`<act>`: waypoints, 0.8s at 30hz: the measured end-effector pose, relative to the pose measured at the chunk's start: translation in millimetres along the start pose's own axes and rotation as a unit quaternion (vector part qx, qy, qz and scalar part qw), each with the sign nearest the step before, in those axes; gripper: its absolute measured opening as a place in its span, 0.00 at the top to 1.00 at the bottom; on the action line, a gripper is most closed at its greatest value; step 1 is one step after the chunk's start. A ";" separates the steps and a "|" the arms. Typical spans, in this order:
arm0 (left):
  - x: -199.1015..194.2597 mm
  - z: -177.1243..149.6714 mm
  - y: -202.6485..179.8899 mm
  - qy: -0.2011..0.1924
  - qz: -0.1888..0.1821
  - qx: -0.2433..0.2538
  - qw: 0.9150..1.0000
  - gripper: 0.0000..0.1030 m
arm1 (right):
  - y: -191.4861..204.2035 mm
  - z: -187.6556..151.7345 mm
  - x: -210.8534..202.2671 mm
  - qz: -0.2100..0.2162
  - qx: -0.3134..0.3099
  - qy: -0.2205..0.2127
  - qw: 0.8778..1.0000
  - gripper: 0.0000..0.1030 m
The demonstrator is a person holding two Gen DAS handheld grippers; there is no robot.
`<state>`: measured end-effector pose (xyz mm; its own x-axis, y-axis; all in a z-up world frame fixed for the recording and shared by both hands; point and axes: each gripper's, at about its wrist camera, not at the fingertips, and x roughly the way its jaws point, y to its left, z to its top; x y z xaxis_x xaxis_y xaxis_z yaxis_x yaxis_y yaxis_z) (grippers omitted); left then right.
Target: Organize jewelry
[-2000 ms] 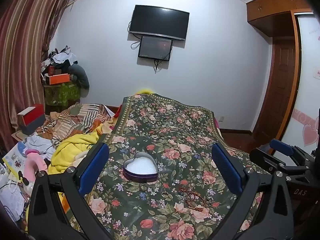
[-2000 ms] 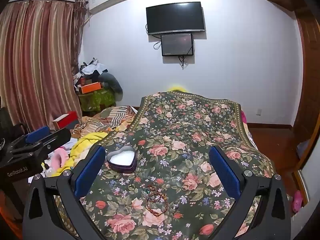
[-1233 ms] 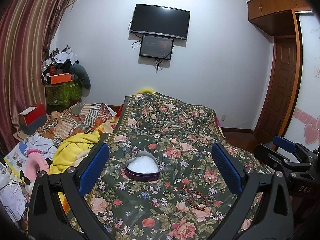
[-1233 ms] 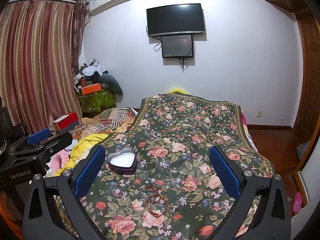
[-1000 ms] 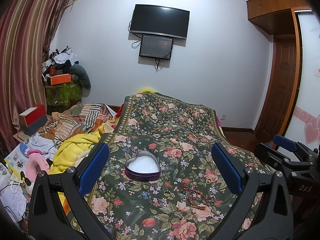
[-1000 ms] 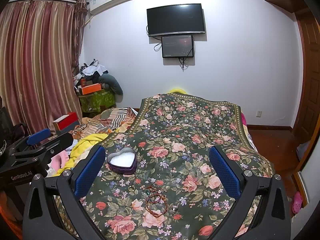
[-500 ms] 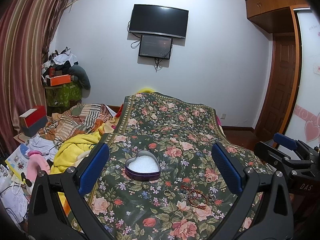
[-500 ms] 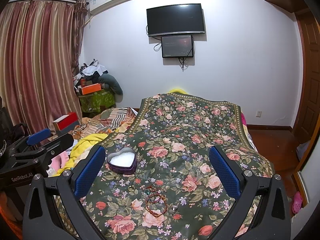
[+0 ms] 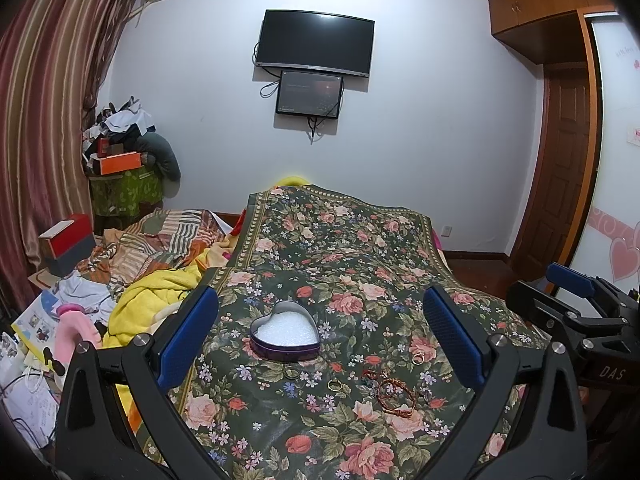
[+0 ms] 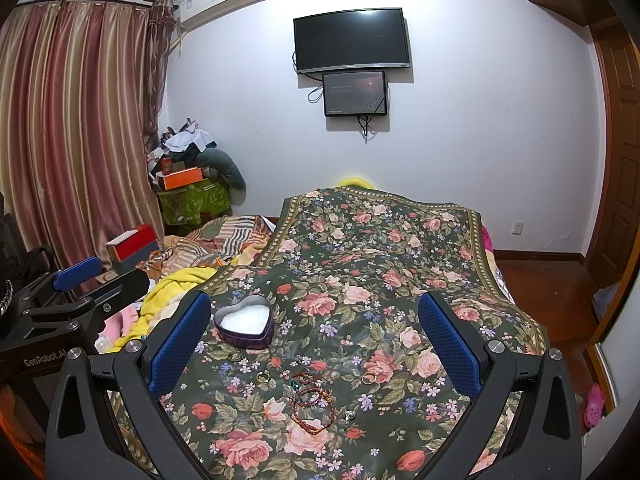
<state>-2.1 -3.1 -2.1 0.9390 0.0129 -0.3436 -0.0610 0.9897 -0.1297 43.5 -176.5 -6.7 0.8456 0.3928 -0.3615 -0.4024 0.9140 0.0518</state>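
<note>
A purple heart-shaped tin [image 9: 285,336] [image 10: 245,326] with a white lining sits open on the floral bedspread [image 9: 352,264] [image 10: 384,256]. Nearer the camera lie loose pieces: gold rings [image 9: 334,385] [image 9: 418,357] [image 10: 263,377] [image 10: 368,377], a red braided bracelet [image 9: 394,395] [image 10: 313,404], a small silver charm [image 10: 350,414]. My left gripper [image 9: 320,334] hangs open above the tin, holding nothing. My right gripper [image 10: 314,334] is open too, above the bracelet and rings. Each gripper shows in the other's view, the right [image 9: 576,312] at the right edge, the left [image 10: 76,296] at the left edge.
Left of the bedspread lie a yellow blanket [image 9: 152,300], a striped quilt [image 9: 172,236] and clutter with a red box [image 9: 66,240]. A piled green bin [image 10: 196,196] stands by the curtain. A TV [image 9: 316,42] hangs on the far wall; a wooden door [image 9: 568,168] is on the right.
Both grippers have drifted only slightly; the view shifts a little, and the jaws stay wide apart. The jewelry and tin have not moved.
</note>
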 end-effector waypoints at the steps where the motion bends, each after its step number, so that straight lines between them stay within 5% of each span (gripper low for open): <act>1: 0.3 0.2 -0.2 0.001 0.000 0.000 1.000 0.00 | -0.4 1.4 -0.6 0.000 0.000 0.000 1.000 0.00; 24: -0.4 -0.4 0.1 0.003 0.002 0.001 1.000 0.00 | -3.1 -6.3 4.6 -0.001 0.001 0.008 1.000 0.00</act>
<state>-2.6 -3.1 -2.3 0.9366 0.0150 -0.3501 -0.0631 0.9900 -0.1264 46.4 -178.3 -14.4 0.8405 0.3891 -0.3770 -0.4001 0.9150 0.0523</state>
